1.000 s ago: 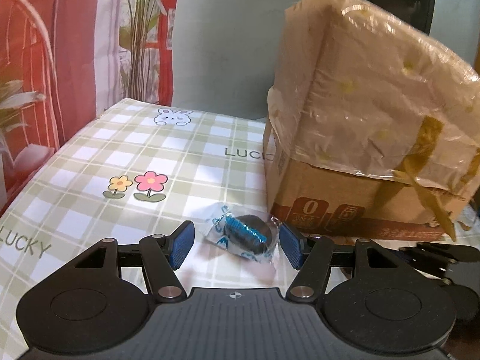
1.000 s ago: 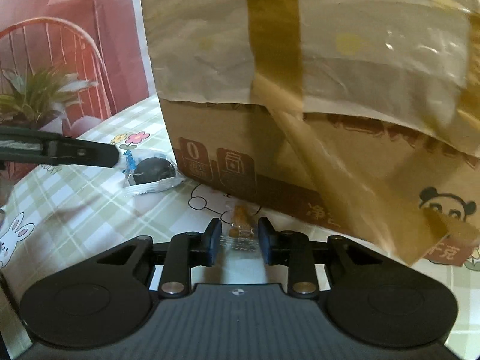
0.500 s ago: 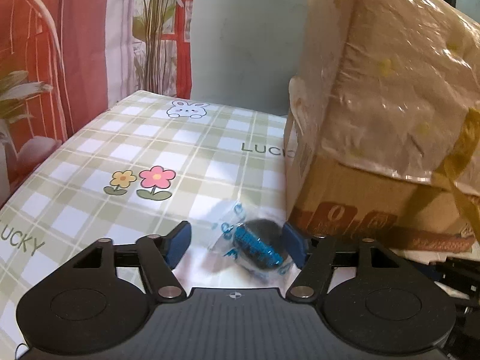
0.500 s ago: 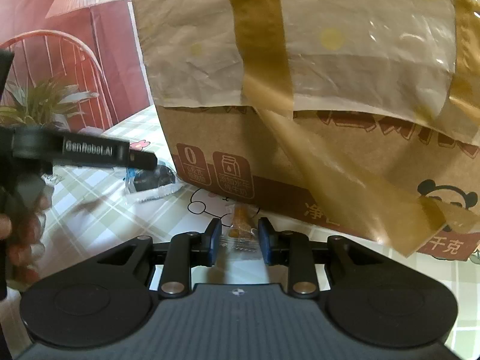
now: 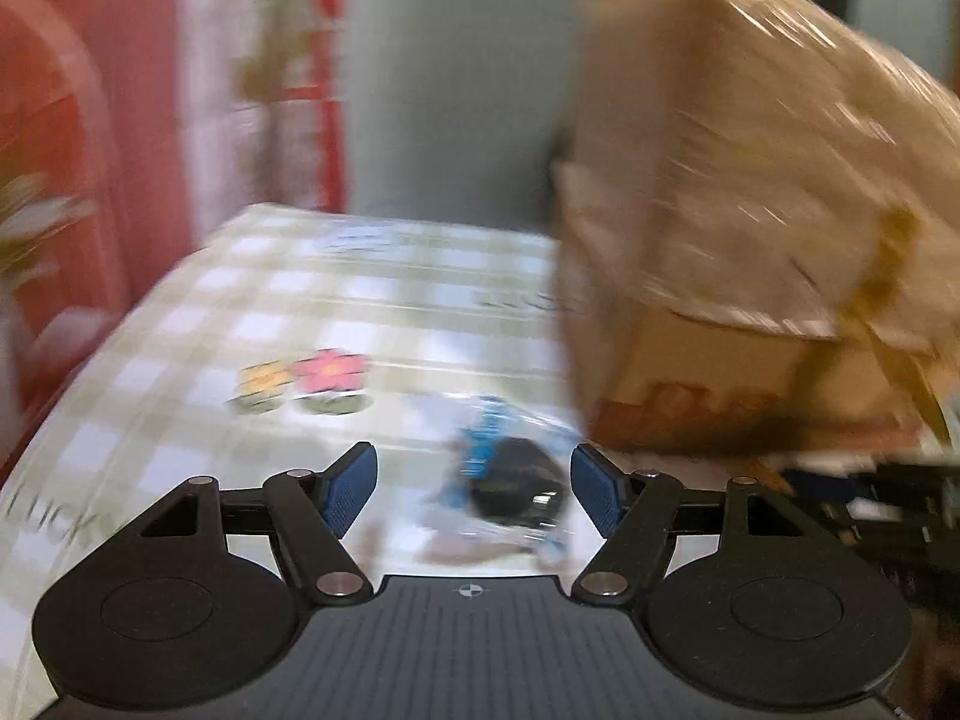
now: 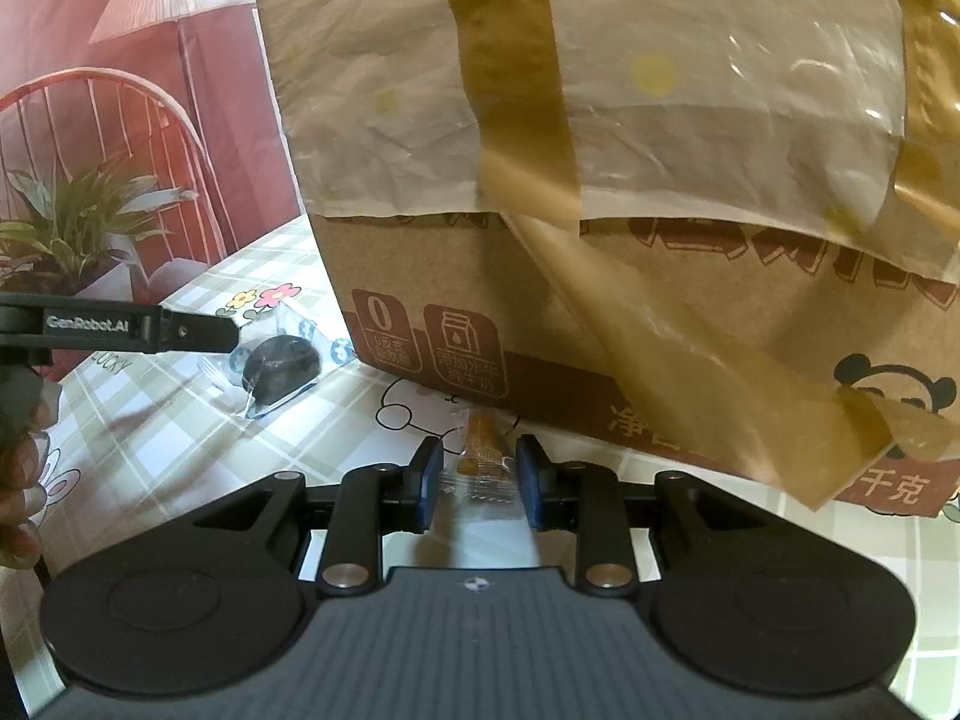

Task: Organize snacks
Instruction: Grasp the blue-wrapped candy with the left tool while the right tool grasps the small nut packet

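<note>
A dark round snack (image 5: 510, 480) in a clear, blue-printed wrapper lies on the checked tablecloth (image 5: 180, 420). It sits between the fingers of my left gripper (image 5: 471, 495), nearer the right pad. The jaws stand open and the pads do not press on it. This view is blurred by motion. In the right wrist view the same dark snack (image 6: 279, 369) lies beside the cardboard box (image 6: 660, 300), under one of the left gripper's fingers (image 6: 180, 333). My right gripper (image 6: 480, 480) is shut on a small orange snack (image 6: 480, 450) in a clear wrapper, close to the box's base.
The tall cardboard box (image 5: 750, 240), covered with plastic film and brown tape, fills the right side. A red curtain and a potted plant (image 6: 78, 228) stand beyond the table's left edge. A person's hand (image 6: 18, 480) shows at the left rim.
My left gripper has opened a little wider and shifted, so the dark snack now sits deeper between its fingers. The right gripper has kept still with the orange snack in it.
</note>
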A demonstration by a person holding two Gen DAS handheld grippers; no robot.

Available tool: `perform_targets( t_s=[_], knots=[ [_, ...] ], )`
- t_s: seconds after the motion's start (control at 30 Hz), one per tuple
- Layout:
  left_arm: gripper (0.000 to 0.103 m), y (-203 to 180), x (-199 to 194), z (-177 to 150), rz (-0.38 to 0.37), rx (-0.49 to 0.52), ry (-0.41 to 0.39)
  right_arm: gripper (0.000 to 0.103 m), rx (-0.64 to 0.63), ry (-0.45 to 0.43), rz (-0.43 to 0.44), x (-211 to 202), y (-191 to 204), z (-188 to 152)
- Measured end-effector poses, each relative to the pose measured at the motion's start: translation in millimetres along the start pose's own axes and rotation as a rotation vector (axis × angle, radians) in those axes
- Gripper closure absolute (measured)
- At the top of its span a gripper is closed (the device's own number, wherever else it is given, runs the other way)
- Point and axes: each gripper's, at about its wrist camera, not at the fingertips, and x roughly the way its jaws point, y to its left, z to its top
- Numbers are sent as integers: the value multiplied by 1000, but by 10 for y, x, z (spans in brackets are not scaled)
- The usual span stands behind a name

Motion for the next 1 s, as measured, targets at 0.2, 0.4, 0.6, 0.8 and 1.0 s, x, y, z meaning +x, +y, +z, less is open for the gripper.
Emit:
perform_targets(
  t_s=[0.2, 0.4, 0.6, 0.8, 1.0],
  knots=[
    [29, -213, 253, -6, 29, 101, 45, 74, 5, -2, 2, -8, -7, 0],
    [48, -241, 339, -62, 84, 80, 46, 74, 6, -1, 5, -7, -9, 0],
    [53, -234, 154, -109, 63, -38, 54, 74, 5, -1, 7, -5, -10, -5],
    [53, -306, -207, -223, 14, -209, -13, 74, 9, -3, 9, -7, -5, -11],
    [53, -440, -403, -268, 23, -173, -41, 74, -30, -4, -17, -8, 77, -19]
  ],
)
